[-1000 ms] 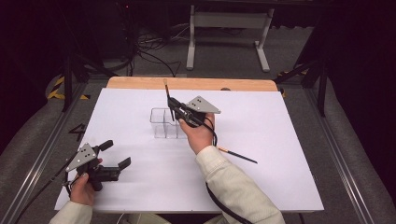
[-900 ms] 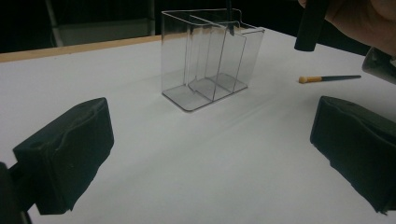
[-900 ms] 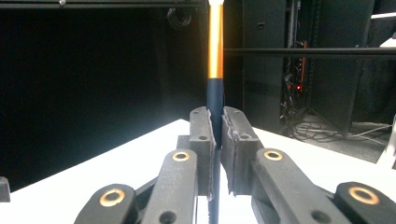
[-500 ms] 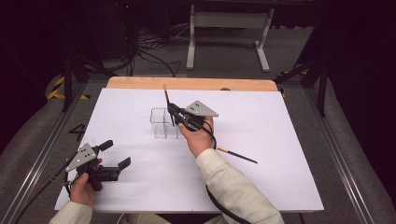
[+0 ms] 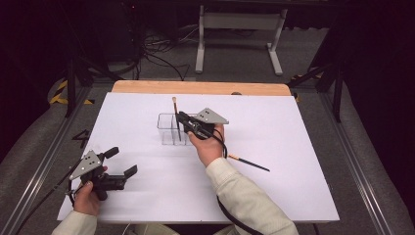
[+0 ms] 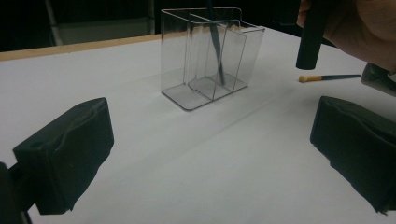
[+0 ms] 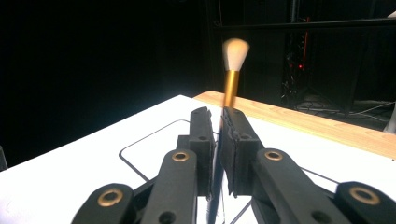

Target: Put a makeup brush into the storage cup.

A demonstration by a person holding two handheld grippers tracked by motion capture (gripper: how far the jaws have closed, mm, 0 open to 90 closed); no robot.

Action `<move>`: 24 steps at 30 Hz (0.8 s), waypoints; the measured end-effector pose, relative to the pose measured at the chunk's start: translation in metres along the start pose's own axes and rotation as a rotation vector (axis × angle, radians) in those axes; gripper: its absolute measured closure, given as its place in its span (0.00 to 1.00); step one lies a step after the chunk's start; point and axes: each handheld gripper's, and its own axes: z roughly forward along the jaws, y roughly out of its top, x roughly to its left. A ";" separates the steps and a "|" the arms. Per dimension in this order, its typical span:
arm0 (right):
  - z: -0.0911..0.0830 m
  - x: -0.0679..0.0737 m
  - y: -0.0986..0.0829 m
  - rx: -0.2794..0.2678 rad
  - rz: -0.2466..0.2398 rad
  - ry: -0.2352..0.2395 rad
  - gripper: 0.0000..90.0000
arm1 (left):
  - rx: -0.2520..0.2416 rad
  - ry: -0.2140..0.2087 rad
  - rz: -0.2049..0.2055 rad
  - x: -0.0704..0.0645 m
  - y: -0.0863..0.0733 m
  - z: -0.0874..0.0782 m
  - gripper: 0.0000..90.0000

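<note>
A clear plastic organizer (image 5: 172, 129) with several compartments stands mid-table, also seen in the left gripper view (image 6: 205, 56). My right gripper (image 5: 180, 117) hovers just over its right side, shut on a makeup brush (image 5: 174, 110). The brush stands upright with its pale bristles on top (image 7: 232, 70), and its dark handle (image 6: 215, 46) reaches down inside a compartment. A second brush (image 5: 248, 162) lies flat on the table to the right of the hand. My left gripper (image 5: 121, 161) rests near the front left corner, open with nothing between its pads (image 6: 70, 149).
The white table sheet (image 5: 293, 137) ends in a wooden strip (image 5: 195, 88) at the far edge. Beyond it stand a metal frame (image 5: 237, 34) and floor cables (image 5: 156, 54). Rails run along both sides of the table.
My right gripper has lowered the upright brush a little, so its handle goes deeper into the organizer. The left gripper has stayed put.
</note>
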 end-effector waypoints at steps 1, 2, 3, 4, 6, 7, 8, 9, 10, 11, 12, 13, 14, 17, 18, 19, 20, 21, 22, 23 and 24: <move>0.000 0.000 0.000 0.002 0.001 0.001 0.91 | -0.001 0.001 0.001 0.000 0.000 0.000 0.00; -0.001 0.000 0.000 0.003 0.006 0.005 0.86 | -0.003 0.002 -0.001 0.000 0.000 0.000 0.00; -0.001 0.000 0.001 0.009 0.012 0.001 0.77 | -0.005 0.002 -0.001 0.000 0.000 0.000 0.00; -0.003 0.001 0.002 0.009 0.013 -0.013 0.66 | -0.006 0.003 -0.001 0.000 0.000 0.000 0.00; -0.006 -0.001 0.006 0.004 0.019 -0.021 0.47 | -0.007 0.002 0.001 0.001 0.000 0.000 0.00; -0.009 -0.002 0.008 0.004 0.021 -0.018 0.44 | -0.007 0.001 -0.001 0.001 0.000 0.000 0.00; -0.012 -0.003 0.011 0.006 0.017 -0.013 0.40 | -0.008 0.002 -0.004 0.000 0.000 0.001 0.00; -0.015 -0.004 0.014 0.012 0.014 -0.004 0.37 | -0.006 0.000 -0.002 0.001 0.001 0.001 0.00; -0.018 -0.006 0.017 0.013 0.013 0.000 0.34 | -0.004 -0.001 0.002 0.001 0.001 0.002 0.00; -0.023 -0.008 0.021 0.015 0.007 0.008 0.31 | -0.003 -0.004 0.005 0.001 0.001 0.002 0.00; -0.027 -0.010 0.023 0.021 0.002 0.018 0.28 | -0.003 -0.003 0.006 0.001 0.001 0.003 0.00; -0.031 -0.011 0.026 0.030 0.001 0.025 0.27 | -0.003 -0.002 0.007 0.001 0.002 0.003 0.00; -0.036 -0.013 0.029 0.027 -0.005 0.029 0.27 | -0.002 -0.003 0.006 0.001 0.002 0.004 0.00; -0.050 -0.018 0.036 0.025 -0.023 0.030 0.26 | 0.000 -0.004 0.003 0.001 0.002 0.004 0.00; -0.055 -0.019 0.037 0.024 -0.028 0.027 0.26 | -0.001 -0.005 0.004 0.001 0.002 0.005 0.00; -0.055 -0.019 0.037 0.024 -0.028 0.027 0.26 | 0.000 -0.006 0.006 0.002 0.003 0.005 0.00; -0.064 -0.022 0.040 0.023 -0.036 0.022 0.24 | 0.003 -0.008 0.012 0.002 0.003 0.006 0.00; -0.068 -0.024 0.041 0.024 -0.043 0.017 0.24 | 0.003 -0.008 0.012 0.002 0.003 0.006 0.00; -0.073 -0.026 0.042 0.025 -0.051 0.013 0.24 | 0.001 -0.008 0.008 0.001 0.004 0.007 0.00; -0.077 -0.027 0.042 0.027 -0.056 0.011 0.24 | 0.001 -0.008 0.008 0.001 0.004 0.007 0.00; -0.081 -0.029 0.043 0.026 -0.057 0.008 0.23 | 0.001 -0.010 0.010 0.001 0.004 0.008 0.00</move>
